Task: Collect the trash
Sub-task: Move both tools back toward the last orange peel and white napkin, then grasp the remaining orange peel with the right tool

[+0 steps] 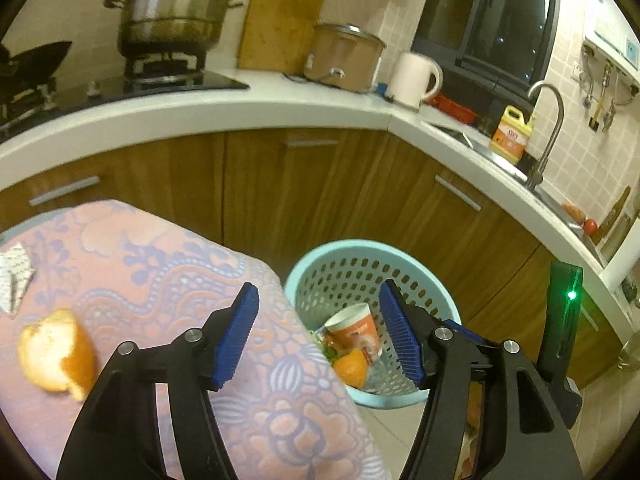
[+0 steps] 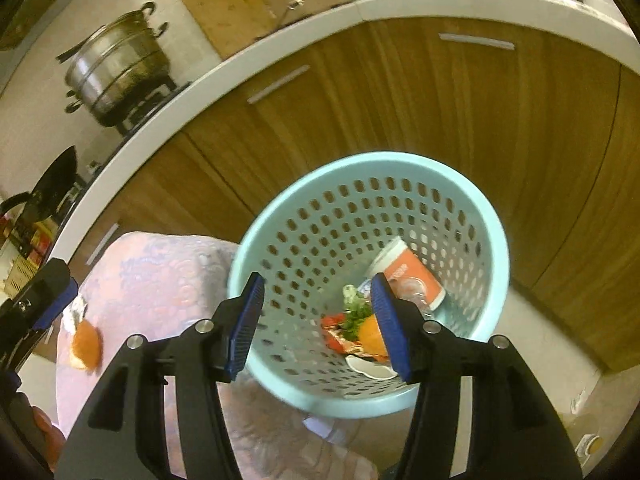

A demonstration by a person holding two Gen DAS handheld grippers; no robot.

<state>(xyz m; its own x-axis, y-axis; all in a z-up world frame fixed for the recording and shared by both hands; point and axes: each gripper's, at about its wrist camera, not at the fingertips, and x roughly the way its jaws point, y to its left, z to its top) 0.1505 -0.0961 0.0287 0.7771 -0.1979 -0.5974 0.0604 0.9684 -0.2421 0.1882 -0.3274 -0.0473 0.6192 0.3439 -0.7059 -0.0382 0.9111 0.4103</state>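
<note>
Pale blue basket (image 2: 460, 208) holding orange cup (image 2: 412, 274), peel (image 2: 372, 334), wrappers (image 2: 340, 338)

Left hand-held gripper (image 1: 318, 334) and right hand-held gripper (image 2: 316, 326) both point downward at a slant, blue-padded jaws apart with nothing gripped between them.

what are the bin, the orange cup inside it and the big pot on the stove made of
Bin: looks like moulded plastic, pale blue and matt, with walls full of punched holes.
Orange cup: probably printed paper, with a white rolled rim; could be thin plastic.
Pot: metal, likely stainless steel, shiny grey in stacked tiers.
</note>
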